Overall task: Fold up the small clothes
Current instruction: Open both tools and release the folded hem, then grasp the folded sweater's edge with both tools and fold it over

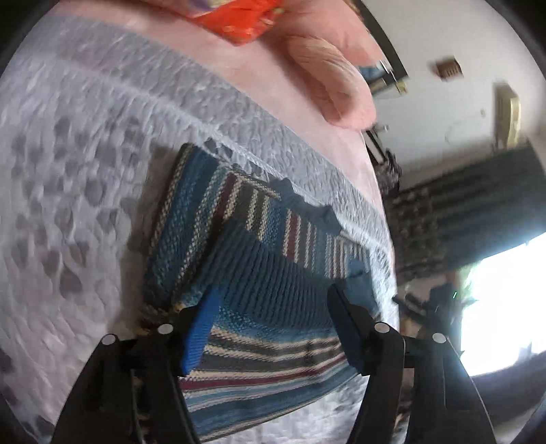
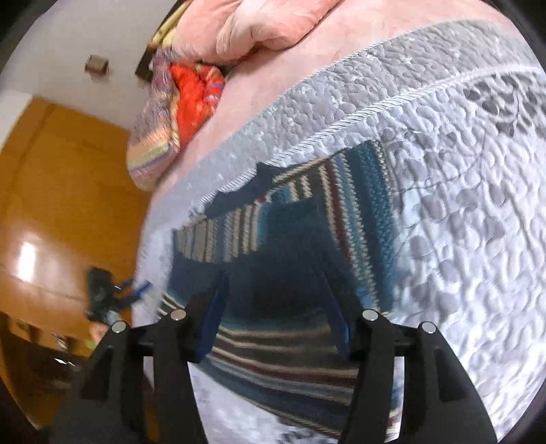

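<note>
Striped knit sweater (image 1: 259, 273) partly folded on grey quilted bedspread (image 1: 68, 205), left tongs (image 1: 273, 300) and right tongs (image 2: 273, 283) both spread apart above it

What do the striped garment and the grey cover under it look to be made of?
Striped garment: knitted yarn, probably wool or acrylic, matte; rows of stitches and ribbing show. Grey cover: quilted woven fabric with a slight sheen; stitched, puffed pebble and leaf patterns show. Exact fibres cannot be told.

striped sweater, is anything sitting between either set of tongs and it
Nothing visible does. The left tongs and the right tongs both stand open right over the striped sweater, which lies partly folded on the grey quilt. The orange bundle and pink pillow sit well beyond it.
</note>
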{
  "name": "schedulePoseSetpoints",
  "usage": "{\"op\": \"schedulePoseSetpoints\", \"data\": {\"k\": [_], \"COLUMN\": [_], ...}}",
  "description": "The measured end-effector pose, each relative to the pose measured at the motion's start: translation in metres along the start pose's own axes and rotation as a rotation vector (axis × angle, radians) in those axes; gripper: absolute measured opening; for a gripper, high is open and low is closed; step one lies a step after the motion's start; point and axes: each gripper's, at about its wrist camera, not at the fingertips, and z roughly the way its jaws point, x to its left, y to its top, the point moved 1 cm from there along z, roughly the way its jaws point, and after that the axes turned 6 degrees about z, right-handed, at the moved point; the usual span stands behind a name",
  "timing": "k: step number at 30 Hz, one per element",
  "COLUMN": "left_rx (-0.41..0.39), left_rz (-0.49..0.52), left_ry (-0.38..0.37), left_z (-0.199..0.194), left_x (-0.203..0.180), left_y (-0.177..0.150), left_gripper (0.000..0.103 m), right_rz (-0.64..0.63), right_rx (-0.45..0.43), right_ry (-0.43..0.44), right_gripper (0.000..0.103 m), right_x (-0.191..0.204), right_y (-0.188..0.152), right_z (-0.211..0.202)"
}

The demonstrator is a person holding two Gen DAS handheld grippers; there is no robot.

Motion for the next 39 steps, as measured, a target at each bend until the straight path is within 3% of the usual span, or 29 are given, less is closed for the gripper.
{"op": "schedulePoseSetpoints", "data": {"k": [6,10,13,14,15,16,17,18,20,29,34,39], "left_rx": [0.112,0.196,0.21,0.207,0.204,0.198,0.198,0.186,0.139,-0.054,-0.12,-0.133], "left_rz": [0.129,0.171,0.21,0.224,0.234,0.248,0.256,0.264,0.276,0.402,0.434,0.417], "left_ry": [0.175,0.22,0.247,0.251,0.255,0.258,0.263,0.268,0.256,0.181,0.212,0.261], "left_z": [0.037,0.07,0.077,0.077,0.076,0.074,0.073,0.071,0.059,-0.007,-0.028,-0.016], "left_x": [0.006,0.014,0.012,0.01,0.009,0.006,0.005,0.005,-0.004,-0.071,-0.092,-0.092], "left_y": [0.009,0.008,0.005,0.004,0.003,0.0,-0.002,-0.002,-0.005,-0.001,0.032,0.076], "left_gripper": [0.067,0.067,0.067,0.065,0.063,0.042,0.018,0.018,0.011,0.009,0.009,0.009], "right_rz": [-0.114,-0.157,-0.18,-0.196,-0.206,-0.235,-0.25,-0.263,-0.291,-0.374,-0.396,-0.386], "right_rx": [0.046,0.098,0.128,0.133,0.131,0.118,0.105,0.09,0.05,-0.122,-0.232,-0.276], "right_ry": [-0.13,-0.215,-0.222,-0.226,-0.232,-0.26,-0.269,-0.271,-0.275,-0.279,-0.305,-0.348], "right_gripper": [0.055,0.055,0.055,0.053,0.041,0.025,0.018,0.009,0.009,0.007,0.007,0.007], "right_x": [0.0,-0.007,-0.008,-0.008,-0.007,-0.005,-0.003,-0.001,0.006,0.049,0.073,0.083], "right_y": [0.007,0.01,0.007,0.004,0.003,0.0,-0.001,-0.003,-0.01,-0.025,0.0,0.043], "right_z": [0.037,0.06,0.065,0.065,0.065,0.062,0.06,0.055,0.044,-0.016,-0.041,-0.037]}}
